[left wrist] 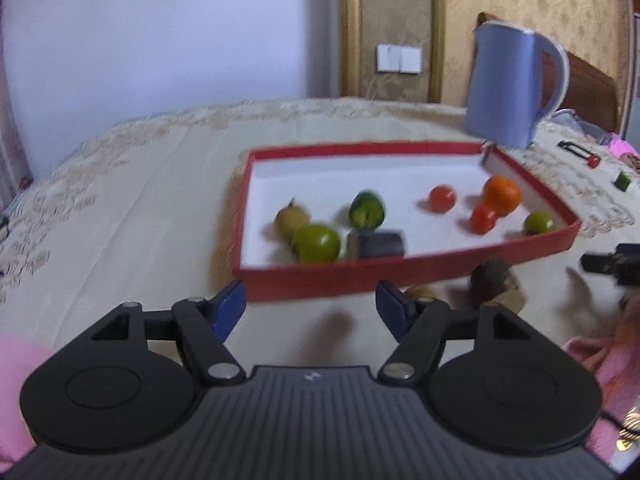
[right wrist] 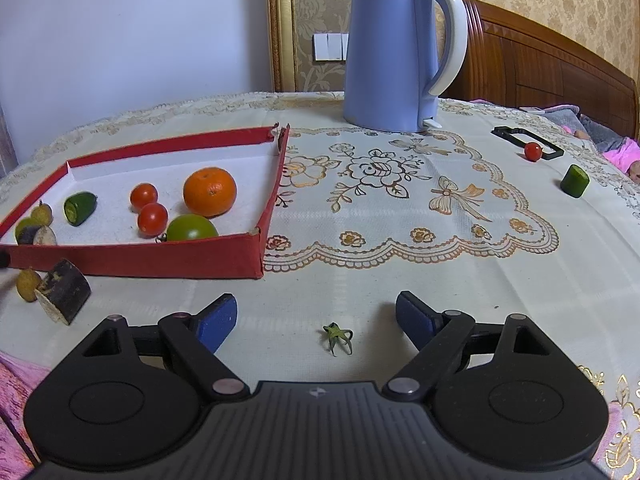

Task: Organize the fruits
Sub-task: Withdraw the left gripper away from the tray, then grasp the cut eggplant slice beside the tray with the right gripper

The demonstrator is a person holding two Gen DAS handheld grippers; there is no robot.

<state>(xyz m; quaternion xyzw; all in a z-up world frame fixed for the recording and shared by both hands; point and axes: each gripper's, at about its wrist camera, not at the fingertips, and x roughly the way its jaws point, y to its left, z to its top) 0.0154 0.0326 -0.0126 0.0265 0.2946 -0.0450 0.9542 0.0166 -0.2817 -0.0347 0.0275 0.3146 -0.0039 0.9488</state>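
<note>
Now both claws empty: left gripper (left wrist: 310, 308) held open before tray (right wrist: 256, 252), right gripper (right wrist: 316, 314) wide open. Loose aubergine piece (right wrist: 66, 294) at tray's near wall best approached low, pads squared across flat sides.

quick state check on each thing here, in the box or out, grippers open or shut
left gripper: open, empty
right gripper: open, empty
red box: lidless
orange: in box
cherry tomato: outside, on cloth
cucumber piece: outside, upright
dark cut piece: outside, by box
kettle: upright, lid shut
</note>
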